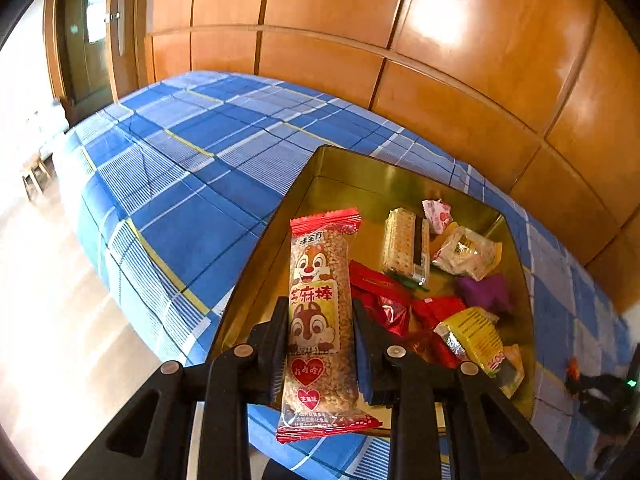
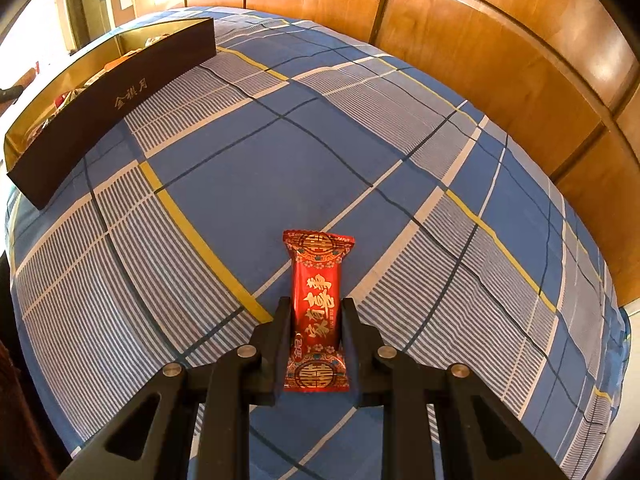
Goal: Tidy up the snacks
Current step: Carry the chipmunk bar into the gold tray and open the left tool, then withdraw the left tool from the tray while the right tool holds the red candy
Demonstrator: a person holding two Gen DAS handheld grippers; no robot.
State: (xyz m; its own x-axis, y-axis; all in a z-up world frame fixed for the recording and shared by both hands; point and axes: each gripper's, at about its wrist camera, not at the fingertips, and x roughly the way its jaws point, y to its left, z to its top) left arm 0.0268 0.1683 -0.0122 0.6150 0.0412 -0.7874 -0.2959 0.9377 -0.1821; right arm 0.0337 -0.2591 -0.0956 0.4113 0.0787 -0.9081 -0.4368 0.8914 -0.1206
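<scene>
Gripping a long sesame bar (image 1: 320, 328) in a clear wrapper with red ends and a squirrel print, the left gripper (image 1: 320, 320) has its jaws clenched on the bar's lower middle. The bar runs from 6 to 12 o'clock between the jaws, its far end reaching over the near left part of a gold-lined box (image 1: 280, 216). Inside the box, from 1 to 3 o'clock of the bar, lie a pale rice bar (image 1: 402, 246), a small pink candy (image 1: 437, 215), a purple piece (image 1: 486, 292), red wrappers (image 1: 384, 300) and a yellow packet (image 1: 476, 336). The right gripper (image 2: 316, 324) clenches its jaws on a red snack pack (image 2: 317, 308) with gold characters, held lengthwise toward 12 o'clock above the blue plaid bed (image 2: 280, 152). In the right wrist view the box (image 2: 108, 104) sits well apart at 10 o'clock, its dark outer wall facing the camera.
</scene>
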